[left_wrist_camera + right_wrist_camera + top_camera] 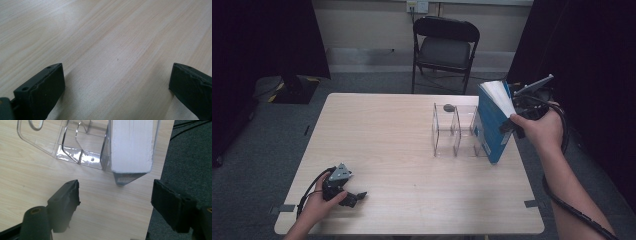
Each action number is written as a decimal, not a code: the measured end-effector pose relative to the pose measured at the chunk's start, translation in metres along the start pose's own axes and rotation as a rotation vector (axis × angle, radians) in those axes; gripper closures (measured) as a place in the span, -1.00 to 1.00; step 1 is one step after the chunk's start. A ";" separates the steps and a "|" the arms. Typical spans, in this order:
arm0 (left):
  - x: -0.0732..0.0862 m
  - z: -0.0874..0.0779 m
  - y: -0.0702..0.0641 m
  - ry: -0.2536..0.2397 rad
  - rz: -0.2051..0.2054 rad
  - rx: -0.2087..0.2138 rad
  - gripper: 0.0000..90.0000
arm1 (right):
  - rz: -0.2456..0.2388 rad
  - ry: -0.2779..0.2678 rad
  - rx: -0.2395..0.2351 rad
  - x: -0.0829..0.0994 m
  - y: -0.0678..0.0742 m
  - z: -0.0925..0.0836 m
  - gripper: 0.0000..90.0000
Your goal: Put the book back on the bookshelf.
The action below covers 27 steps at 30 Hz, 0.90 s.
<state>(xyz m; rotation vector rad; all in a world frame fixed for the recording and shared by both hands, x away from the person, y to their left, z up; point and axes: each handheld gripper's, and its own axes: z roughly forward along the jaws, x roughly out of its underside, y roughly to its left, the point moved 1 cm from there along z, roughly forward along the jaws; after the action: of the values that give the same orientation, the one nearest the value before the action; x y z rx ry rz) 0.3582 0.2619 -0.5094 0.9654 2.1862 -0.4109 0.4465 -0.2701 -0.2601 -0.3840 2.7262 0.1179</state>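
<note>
1 blue-covered book (492, 127) with a thick white page block stands tilted in the end slot of 1 clear plastic organizer (447, 131) with about 3 slots, at 2 o'clock on the pale wood-grain worktop (402, 150). The right claw (115, 200) hovers just beside the book, its black jaws spread and pinching nothing. At 7 o'clock, the left claw (117, 85) rests spread on bare worktop.
</note>
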 end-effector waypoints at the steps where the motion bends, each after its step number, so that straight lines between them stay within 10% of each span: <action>1: 0.000 0.000 0.000 0.000 0.000 0.000 -1.00 | -0.006 -0.002 -0.004 0.001 0.001 -0.002 -0.55; 27: 0.000 -0.001 0.000 0.002 0.002 -0.002 -1.00 | -0.189 0.038 -0.112 0.018 0.059 0.013 -0.59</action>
<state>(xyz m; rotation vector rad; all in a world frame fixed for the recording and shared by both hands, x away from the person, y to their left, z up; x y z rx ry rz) 0.3574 0.2622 -0.5093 0.9673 2.1873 -0.4066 0.4181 -0.2165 -0.2771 -0.6792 2.7107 0.2141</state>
